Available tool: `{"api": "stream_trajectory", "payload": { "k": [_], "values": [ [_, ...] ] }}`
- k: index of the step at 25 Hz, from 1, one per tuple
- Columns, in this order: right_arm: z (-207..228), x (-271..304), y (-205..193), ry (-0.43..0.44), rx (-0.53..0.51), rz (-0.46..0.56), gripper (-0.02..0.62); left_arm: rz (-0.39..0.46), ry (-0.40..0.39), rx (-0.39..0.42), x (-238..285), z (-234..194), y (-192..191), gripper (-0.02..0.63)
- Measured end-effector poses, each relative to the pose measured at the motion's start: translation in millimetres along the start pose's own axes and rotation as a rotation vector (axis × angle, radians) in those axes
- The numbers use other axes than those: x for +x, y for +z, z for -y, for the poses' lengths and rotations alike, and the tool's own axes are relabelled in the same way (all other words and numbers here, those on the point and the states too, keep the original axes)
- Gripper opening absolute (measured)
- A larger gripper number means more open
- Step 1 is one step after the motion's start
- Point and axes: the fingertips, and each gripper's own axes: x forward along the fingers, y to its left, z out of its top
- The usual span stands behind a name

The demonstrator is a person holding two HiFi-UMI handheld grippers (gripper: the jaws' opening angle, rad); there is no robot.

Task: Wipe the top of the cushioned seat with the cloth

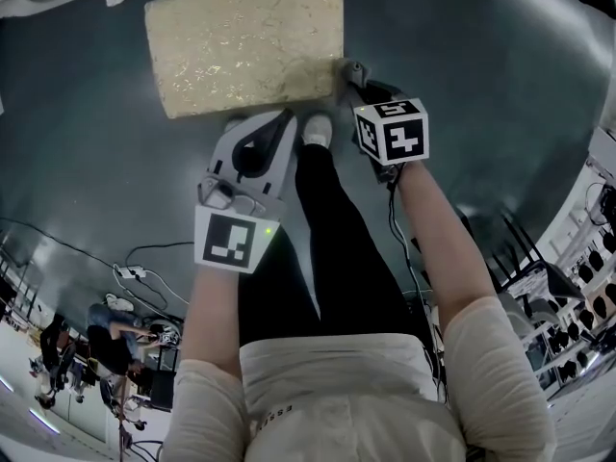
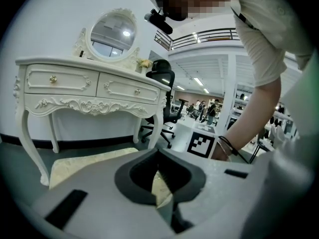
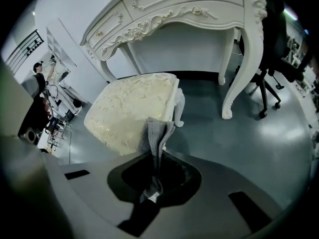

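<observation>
Holding, right jaws: the right gripper point(image 3: 158, 158) is clamped on the cloth point(image 3: 155, 133). A grey knit fold is pinched deep between the jaws, and the rest sticks out past the tips.
Left jaws: the left gripper point(image 2: 159, 156) has its jaws brought together with nothing between them. It hangs just beside the seat's near edge.
Cloth position: its free end is at the near right corner of the cushioned seat point(image 1: 245, 41). Whether it touches the fabric I cannot tell.
Seat position: a pale, patterned cushion standing low on the dark floor point(image 1: 77, 162), in front of the white dressing table point(image 3: 199, 9).
Cloth handling: it looks light, soft and floppy, so it will likely bunch and trail. The gathered-fold pinch seems secure. A broad flap should be laid flat on the top before sweeping.
Seat handling: the padded top should give under pressure, and its textured weave may drag on the cloth. The stool could slide on the smooth floor, so the left gripper might steady its edge.
</observation>
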Motion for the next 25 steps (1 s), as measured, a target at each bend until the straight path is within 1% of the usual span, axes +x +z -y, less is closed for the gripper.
{"api": "stream_trajectory", "payload": {
  "k": [5, 9, 15, 18, 20, 25],
  "values": [
    [5.4, -16.9, 1.1, -0.031, 0.026, 0.023, 0.028, 0.008, -0.001, -0.002, -0.7, 3.7, 6.7, 0.002],
    [-10.0, -37.5, 14.1, -0.043, 0.028, 0.079, 0.028, 0.035, -0.018, 0.007, -10.1, 1.1, 20.7, 0.002],
    [-65.5, -74.9, 43.1, -0.033, -0.003, 0.195, 0.028, 0.076, -0.032, 0.033, -48.6, -14.2, 42.5, 0.002],
    [-92.3, -93.2, 56.0, -0.033, -0.008, 0.246, 0.028, 0.075, -0.029, 0.041, -70.1, -24.8, 52.1, 0.002],
    [-111.1, -106.8, 66.4, -0.031, -0.005, 0.281, 0.028, 0.071, -0.028, 0.063, -85.9, -32.6, 60.8, 0.002],
    [-160.7, -152.1, 99.6, -0.023, -0.016, 0.373, 0.028, 0.108, -0.025, 0.091, -128.9, -48.7, 104.9, 0.002]
  ]
}}
